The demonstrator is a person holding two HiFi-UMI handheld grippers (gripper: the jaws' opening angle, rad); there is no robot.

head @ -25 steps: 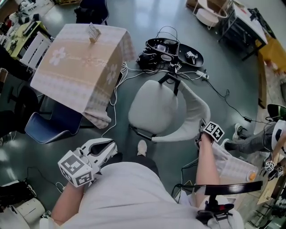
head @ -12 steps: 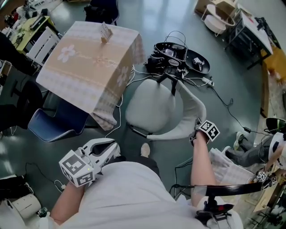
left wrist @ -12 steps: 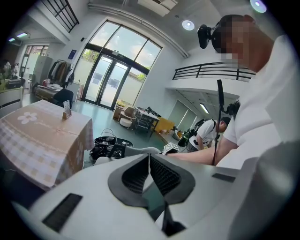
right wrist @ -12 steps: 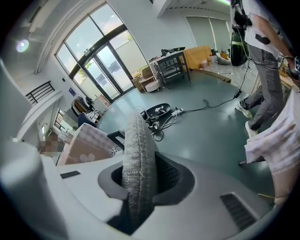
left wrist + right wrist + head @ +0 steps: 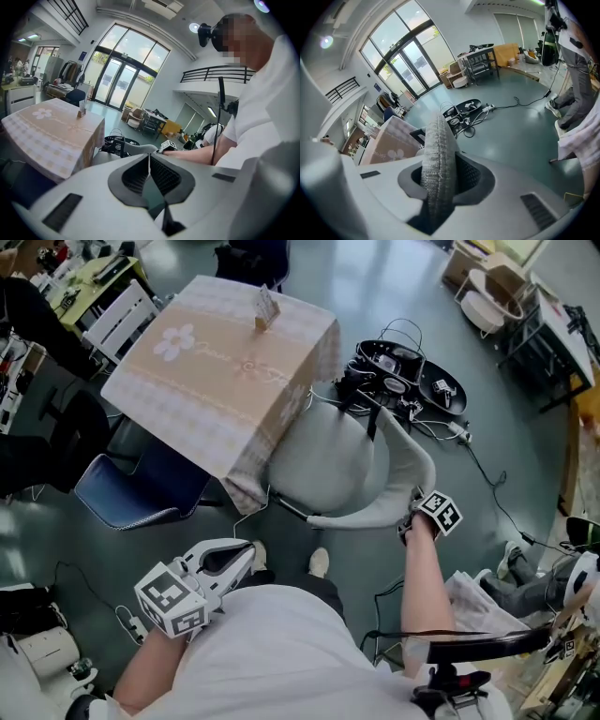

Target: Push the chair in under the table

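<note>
cables (image 5: pixel 375 395) and a black tray (image 5: pixel 412 362) litter the floor just beyond the chair, and a blue chair (image 5: pixel 131 498) sits tucked at the table's left side. the table (image 5: pixel 216 352) wears a beige flowered cloth. the chair (image 5: pixel 323 465) is pale grey with a padded seat and a curved backrest (image 5: pixel 412 474). its seat meets the hanging cloth corner, perhaps just under it. the right gripper (image 5: pixel 440 173) pinches the backrest's rim. the left gripper (image 5: pixel 149 164) is closed on nothing, well apart from the chair.

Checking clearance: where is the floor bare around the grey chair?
Bare floor: between the table and black trays at the far side, and right of the chair. Crowded: trays and cables behind the chair.
</note>
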